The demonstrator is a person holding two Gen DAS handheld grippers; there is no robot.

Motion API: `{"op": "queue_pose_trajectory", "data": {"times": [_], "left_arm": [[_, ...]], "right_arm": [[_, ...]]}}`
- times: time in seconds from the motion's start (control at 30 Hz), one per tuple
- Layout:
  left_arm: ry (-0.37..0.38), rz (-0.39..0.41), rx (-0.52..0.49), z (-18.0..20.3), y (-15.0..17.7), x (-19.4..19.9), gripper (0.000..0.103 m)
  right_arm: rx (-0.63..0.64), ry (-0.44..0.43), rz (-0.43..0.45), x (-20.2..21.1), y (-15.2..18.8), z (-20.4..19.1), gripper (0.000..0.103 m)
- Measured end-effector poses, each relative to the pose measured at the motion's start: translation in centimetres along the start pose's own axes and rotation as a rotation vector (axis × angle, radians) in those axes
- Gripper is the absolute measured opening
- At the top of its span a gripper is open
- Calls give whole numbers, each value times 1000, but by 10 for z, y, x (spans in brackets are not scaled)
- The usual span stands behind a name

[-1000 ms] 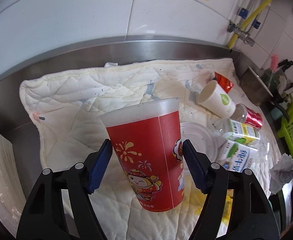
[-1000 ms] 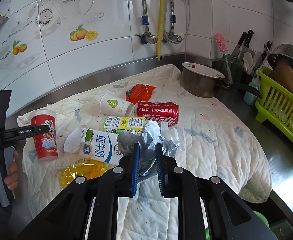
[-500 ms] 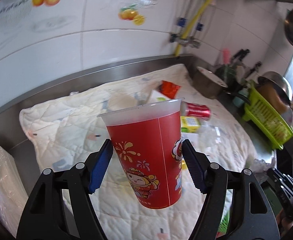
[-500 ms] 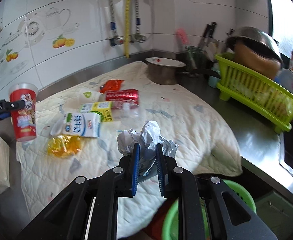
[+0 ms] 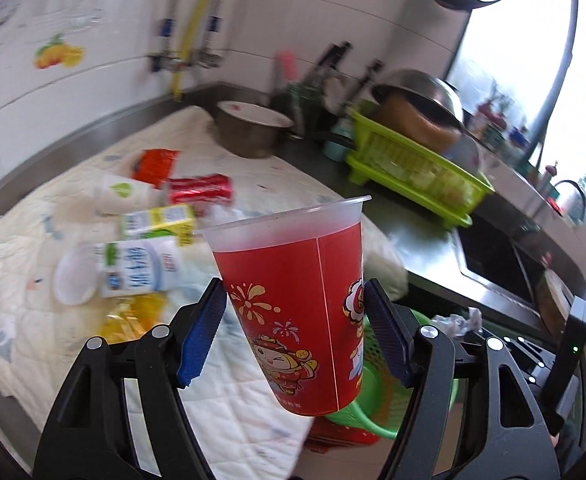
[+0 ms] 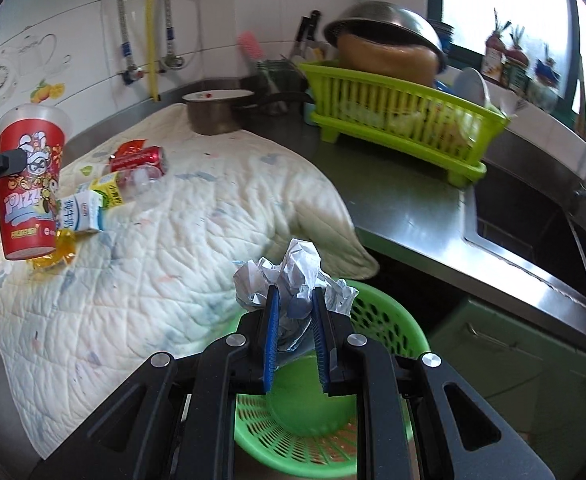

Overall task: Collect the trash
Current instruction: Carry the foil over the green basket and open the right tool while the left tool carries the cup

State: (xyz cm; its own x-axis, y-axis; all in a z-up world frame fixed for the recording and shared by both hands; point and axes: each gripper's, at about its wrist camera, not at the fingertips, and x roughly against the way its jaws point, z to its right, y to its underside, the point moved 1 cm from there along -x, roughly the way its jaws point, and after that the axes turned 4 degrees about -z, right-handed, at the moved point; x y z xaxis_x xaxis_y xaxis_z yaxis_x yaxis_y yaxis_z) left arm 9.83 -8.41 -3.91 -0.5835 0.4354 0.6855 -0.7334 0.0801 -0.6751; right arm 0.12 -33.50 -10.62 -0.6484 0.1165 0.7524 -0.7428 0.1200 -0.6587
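right wrist: crumpled paper (image 6: pixel 293 276) over green basket (image 6: pixel 389 320)

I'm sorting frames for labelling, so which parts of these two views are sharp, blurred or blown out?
Left wrist view: the red printed plastic cup in the left tongs is sharp, the litter on the white quilted cloth is smeared, the window glares white. Right wrist view: the crumpled grey-white paper in the right tongs is crisp, the green plastic dish rack is blurred.
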Motion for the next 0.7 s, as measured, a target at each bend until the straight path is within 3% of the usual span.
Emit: {"op": "queue_pose_trajectory", "data": {"times": [0.3,0.7], "left_arm": [[129,-142,-122,81,26,-64,69],[183,-297,-174,119,63,-129,69]], "right_arm": [[-63,46,-43,2,26,37,17],[-104,70,-62,6,41,52,18]]}}
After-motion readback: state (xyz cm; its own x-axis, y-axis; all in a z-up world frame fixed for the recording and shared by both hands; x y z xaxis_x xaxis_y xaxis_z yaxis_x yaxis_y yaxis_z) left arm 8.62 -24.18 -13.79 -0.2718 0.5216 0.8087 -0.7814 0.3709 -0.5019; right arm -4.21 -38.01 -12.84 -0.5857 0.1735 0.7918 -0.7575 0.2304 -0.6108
